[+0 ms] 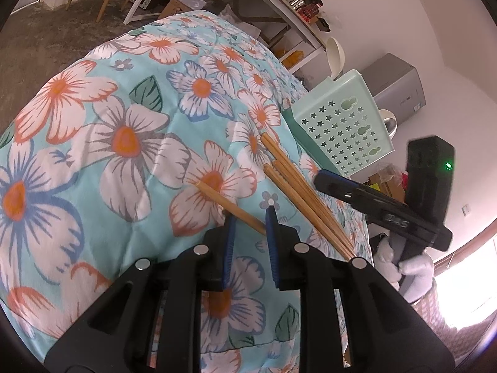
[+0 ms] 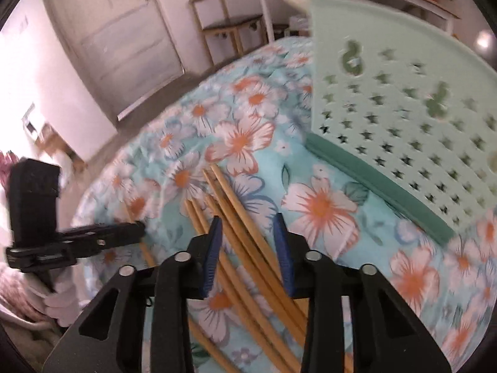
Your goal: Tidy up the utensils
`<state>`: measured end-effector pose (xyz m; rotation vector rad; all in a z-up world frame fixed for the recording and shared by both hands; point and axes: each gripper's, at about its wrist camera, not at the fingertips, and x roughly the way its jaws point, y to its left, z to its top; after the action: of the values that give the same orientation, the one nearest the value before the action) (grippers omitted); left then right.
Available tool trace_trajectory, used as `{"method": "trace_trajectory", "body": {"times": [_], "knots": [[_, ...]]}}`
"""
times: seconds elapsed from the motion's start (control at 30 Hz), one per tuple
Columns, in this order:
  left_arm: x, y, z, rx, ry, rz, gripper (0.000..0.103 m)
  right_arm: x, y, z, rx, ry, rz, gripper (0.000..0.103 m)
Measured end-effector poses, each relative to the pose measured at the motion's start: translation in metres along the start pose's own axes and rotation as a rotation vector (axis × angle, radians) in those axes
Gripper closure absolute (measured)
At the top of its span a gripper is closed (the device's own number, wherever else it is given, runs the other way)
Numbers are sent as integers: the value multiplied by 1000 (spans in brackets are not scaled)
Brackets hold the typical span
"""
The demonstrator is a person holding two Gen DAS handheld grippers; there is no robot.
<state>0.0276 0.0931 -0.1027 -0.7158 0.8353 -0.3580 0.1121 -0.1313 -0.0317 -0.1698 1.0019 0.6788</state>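
Several wooden chopsticks [image 1: 298, 186] lie on the floral tablecloth [image 1: 124, 130]. My left gripper [image 1: 250, 214] is open, its blue fingers astride one separate chopstick [image 1: 231, 206] that lies apart from the pile. My right gripper [image 2: 248, 220] is open above the pile of chopsticks [image 2: 236, 217]; it also shows in the left wrist view [image 1: 323, 178]. A mint green utensil holder [image 1: 341, 124] with star holes stands past the chopsticks, close on the right in the right wrist view [image 2: 403, 99]. The left gripper appears at the left in the right wrist view [image 2: 136, 228].
A white spoon [image 1: 335, 56] and a metal utensil [image 1: 389, 122] stick out of the holder. A white shelf unit [image 1: 279, 9], a wooden chair [image 2: 226, 21] and a door [image 2: 124, 31] stand beyond the table. The table edge drops off at the right [image 1: 366, 236].
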Motion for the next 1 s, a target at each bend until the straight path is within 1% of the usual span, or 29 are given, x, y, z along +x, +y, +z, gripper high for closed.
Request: {"method": "trace_trajectory", "body": {"times": [0.07,0.13,0.33,0.47,0.63,0.73,1.0], "knots": [[0,0,-1,1,-2,-1,83,12,-2,2,-19,35,-34,79],[0,1,0,1,-1,-2,83,14,-7,5,-13,38,-24,79],[0,1,-1,5,-3,-4,83,10,-7,10,-37,48,-52,79],[0,2,-1,9,-5,-8,83,17,5,12,-115,74,-82,79],[0,1,-1,9,-6,-7,83,25,12,21,-174,76,-131,79],[1,2,-1,9,-9,-8,83,37,9,26,-179,101,-137,79],[0,3,0,18,-11,-15,83,46,18,39,-218,106,-148,79]]}}
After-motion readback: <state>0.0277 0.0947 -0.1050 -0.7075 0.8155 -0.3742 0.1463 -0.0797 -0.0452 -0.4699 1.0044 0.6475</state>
